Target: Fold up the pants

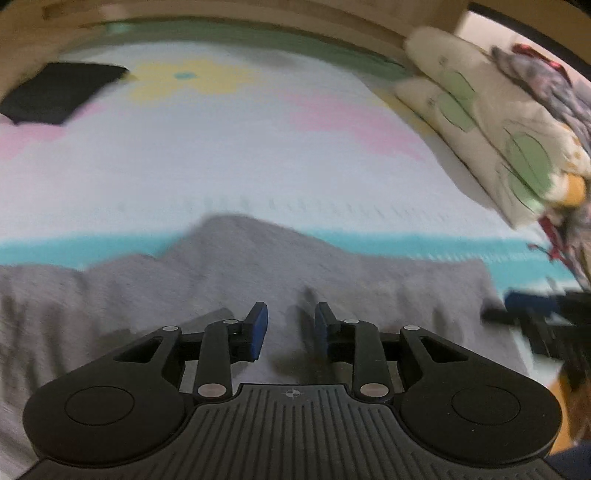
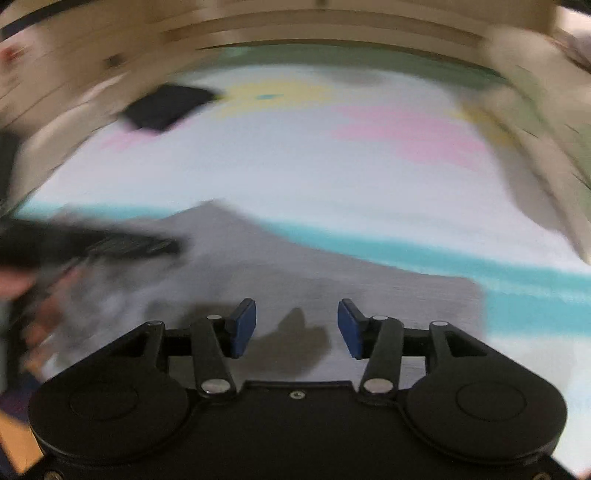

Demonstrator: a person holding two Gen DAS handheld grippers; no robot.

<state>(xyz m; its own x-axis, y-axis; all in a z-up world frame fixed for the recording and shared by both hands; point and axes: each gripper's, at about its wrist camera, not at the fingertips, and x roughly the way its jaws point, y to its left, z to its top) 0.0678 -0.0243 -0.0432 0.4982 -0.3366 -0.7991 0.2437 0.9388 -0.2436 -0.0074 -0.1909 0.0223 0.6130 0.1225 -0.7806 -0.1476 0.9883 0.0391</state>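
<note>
Grey pants (image 1: 236,280) lie spread on a bed with a pastel sheet (image 1: 221,155). In the left wrist view my left gripper (image 1: 290,325) is open and empty just above the grey cloth. The right gripper's black body (image 1: 535,317) shows at the right edge. In the right wrist view the pants (image 2: 295,273) lie under my right gripper (image 2: 297,325), which is open and empty. The left gripper (image 2: 74,243) is a dark blur at the left, over the pants. Both views are blurred by motion.
A black folded garment (image 1: 59,92) lies at the far left of the bed; it also shows in the right wrist view (image 2: 166,107). Pillows with green patches (image 1: 491,122) are stacked at the right. A wooden bed frame (image 1: 240,14) runs along the far edge.
</note>
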